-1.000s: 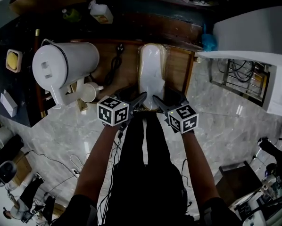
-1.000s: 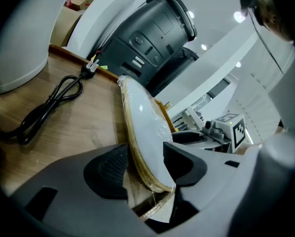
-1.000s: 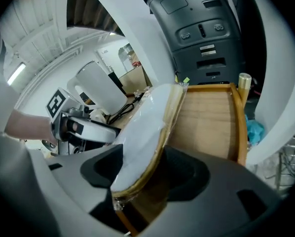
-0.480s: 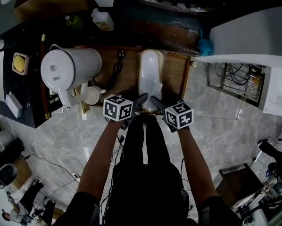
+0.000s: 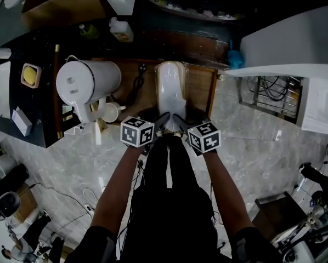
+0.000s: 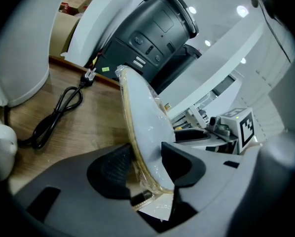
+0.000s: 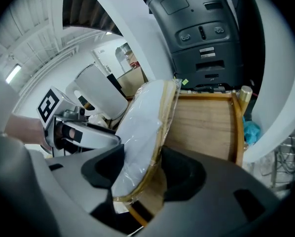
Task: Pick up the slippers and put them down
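Left claw [image 5: 163,119] and right claw [image 5: 180,120] both sat at the near end of the wrapped slippers [image 5: 171,89] in the head view. The pack's long axis ran straight away from the person along the wooden table [image 5: 201,86], forearms reaching forward side by side. Left gripper view: jaws had just been closing, pads pinching the slippers between them. Right gripper view: same deal, jaws clamped on that near end, the pack stretching away from them.

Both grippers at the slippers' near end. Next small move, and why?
Probably lift both grippers together, slightly: the left gripper, whose jaws have just been closing, and the right gripper each pinch the near end of the wrapped slippers, which lie over the wooden tray.
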A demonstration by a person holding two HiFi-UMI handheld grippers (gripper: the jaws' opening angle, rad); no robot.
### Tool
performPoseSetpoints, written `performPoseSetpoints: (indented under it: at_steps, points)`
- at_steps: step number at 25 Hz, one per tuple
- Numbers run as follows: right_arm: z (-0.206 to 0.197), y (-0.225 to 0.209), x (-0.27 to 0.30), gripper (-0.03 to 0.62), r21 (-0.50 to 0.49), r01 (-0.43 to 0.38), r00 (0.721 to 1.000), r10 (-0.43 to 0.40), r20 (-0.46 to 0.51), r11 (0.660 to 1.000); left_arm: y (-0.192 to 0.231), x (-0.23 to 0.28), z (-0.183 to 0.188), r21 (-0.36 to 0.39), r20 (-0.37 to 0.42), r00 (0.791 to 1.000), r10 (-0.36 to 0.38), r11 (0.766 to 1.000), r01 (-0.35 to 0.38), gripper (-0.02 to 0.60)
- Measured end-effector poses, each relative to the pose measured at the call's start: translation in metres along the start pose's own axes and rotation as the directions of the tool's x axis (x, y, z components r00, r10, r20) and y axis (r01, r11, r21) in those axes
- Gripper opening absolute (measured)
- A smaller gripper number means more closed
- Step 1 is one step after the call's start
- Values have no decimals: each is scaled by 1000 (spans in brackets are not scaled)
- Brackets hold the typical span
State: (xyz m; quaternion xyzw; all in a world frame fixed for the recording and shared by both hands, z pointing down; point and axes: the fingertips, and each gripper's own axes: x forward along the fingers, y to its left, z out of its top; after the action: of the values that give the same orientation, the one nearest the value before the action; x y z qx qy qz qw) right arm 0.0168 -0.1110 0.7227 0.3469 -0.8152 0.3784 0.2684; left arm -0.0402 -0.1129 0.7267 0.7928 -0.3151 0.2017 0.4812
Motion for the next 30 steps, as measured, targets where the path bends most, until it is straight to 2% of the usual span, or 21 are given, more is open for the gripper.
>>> performPoseSetpoints:
  at_steps: [16,20,24,30]
  points:
    - [54,68,-101,238,-53,-9,988,17,156,999,-94,-92,42,121,123,992,-22,993,7,197]
    - [68,84,-130,236,-71,-8,979,22,203,997,-119,-113,53,130,182,982,-45,991,21,195]
    - [79,99,-156,236,-90,-2,968,25,250,996,-143,-134,60,170,223,972,-70,985,32,195]
    - [91,123,-195,232,-71,18,941,7,337,997,-179,-164,68,209,300,948,-104,977,41,193]
